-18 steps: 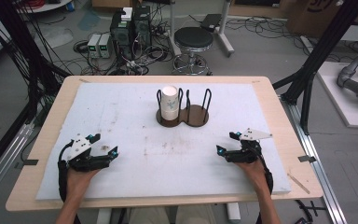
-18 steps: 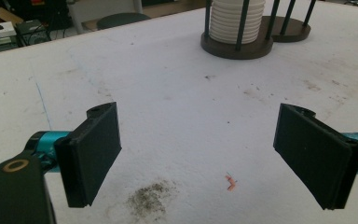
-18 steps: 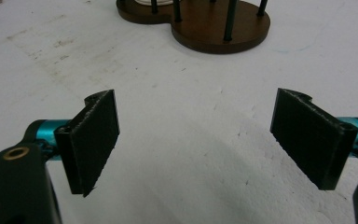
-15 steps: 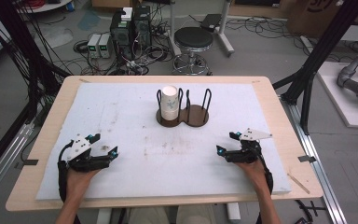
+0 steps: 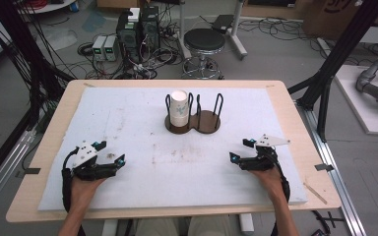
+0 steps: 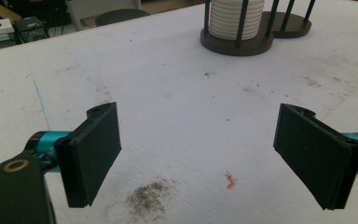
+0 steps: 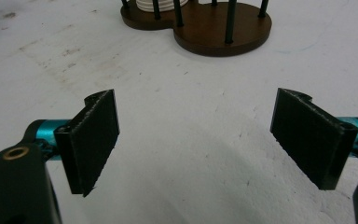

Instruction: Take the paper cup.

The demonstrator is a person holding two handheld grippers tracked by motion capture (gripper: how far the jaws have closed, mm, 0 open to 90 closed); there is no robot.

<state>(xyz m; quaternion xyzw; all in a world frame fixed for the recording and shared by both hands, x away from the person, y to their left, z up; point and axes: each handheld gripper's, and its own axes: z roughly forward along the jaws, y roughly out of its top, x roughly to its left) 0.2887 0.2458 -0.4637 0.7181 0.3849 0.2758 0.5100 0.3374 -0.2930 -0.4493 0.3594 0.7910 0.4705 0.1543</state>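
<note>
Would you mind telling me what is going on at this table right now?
A person sits at the table with a gripper in each hand. The left gripper and right gripper rest on the white mat, jaws open and empty. Farther back stands a dark two-ring cup holder, with a stack of white cups in its left ring, untouched.

Setting: robotics lab or test bay. Evidence: wooden table (image 5: 295,128) topped with a stained white foam mat (image 5: 128,123), framed by black metal struts (image 5: 344,54). Far floor carries computer towers (image 5: 138,24), small grey boxes (image 5: 105,47) and tangled cables (image 5: 44,64). A round stool (image 5: 204,42) stands beyond; a grey robot arm (image 5: 376,88) lies far right.
</note>
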